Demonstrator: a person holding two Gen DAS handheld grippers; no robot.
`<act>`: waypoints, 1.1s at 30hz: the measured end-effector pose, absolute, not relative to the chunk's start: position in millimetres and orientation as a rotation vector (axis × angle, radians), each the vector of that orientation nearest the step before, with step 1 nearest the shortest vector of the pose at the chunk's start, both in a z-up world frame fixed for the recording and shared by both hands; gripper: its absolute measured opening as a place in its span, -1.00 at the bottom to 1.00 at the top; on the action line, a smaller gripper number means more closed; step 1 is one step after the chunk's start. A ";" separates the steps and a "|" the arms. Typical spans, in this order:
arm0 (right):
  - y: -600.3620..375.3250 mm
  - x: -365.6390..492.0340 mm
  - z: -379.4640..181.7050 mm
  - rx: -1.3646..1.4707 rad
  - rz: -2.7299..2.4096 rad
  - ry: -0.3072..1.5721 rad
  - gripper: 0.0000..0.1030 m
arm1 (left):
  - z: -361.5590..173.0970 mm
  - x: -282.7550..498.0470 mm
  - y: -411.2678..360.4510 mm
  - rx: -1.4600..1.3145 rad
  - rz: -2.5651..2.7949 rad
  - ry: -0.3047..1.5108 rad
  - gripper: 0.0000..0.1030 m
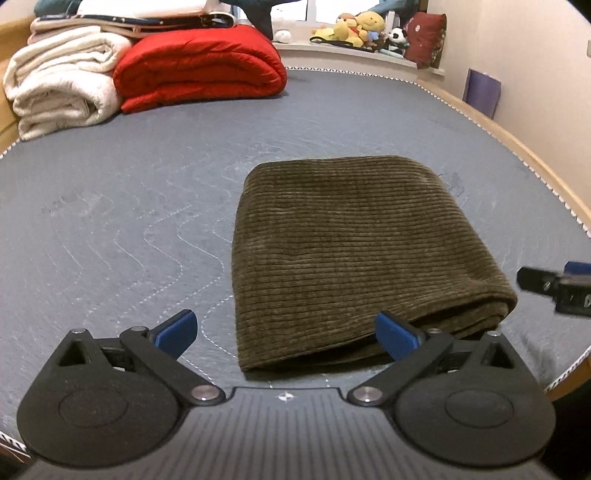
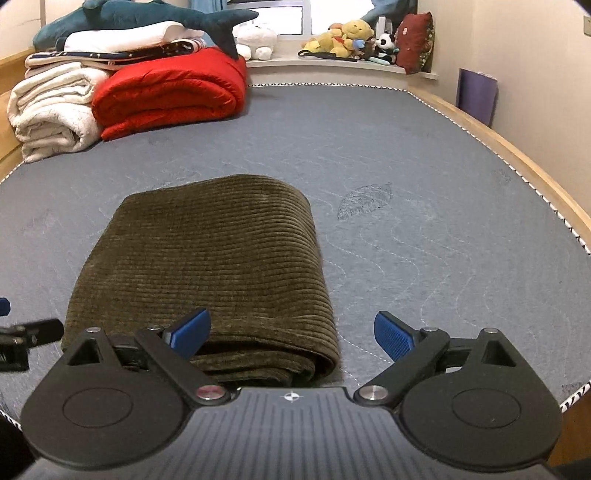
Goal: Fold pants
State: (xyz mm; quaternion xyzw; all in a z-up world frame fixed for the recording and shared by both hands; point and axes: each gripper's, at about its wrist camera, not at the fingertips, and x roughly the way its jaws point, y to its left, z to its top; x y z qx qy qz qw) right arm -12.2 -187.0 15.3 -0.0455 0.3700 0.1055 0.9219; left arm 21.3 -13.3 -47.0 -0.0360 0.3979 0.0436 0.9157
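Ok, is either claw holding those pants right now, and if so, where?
Neither. The left claw and the right claw both stand open, pads clear of the folded pants, which lie free on the bed.

Bare mattress [image 2: 424, 155] surrounds the pants [image 2: 207, 266]; blankets [image 2: 110, 99] block far-left corner.

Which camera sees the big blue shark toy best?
The right wrist view: the shark toy lies almost whole on the folded bedding. The left wrist view catches only its tail and a bit of its body at the top edge.
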 end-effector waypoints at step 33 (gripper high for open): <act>-164.7 -12.6 6.6 -0.196 0.268 0.763 0.86 | -54.0 25.1 -8.9 -0.141 0.074 0.869 0.99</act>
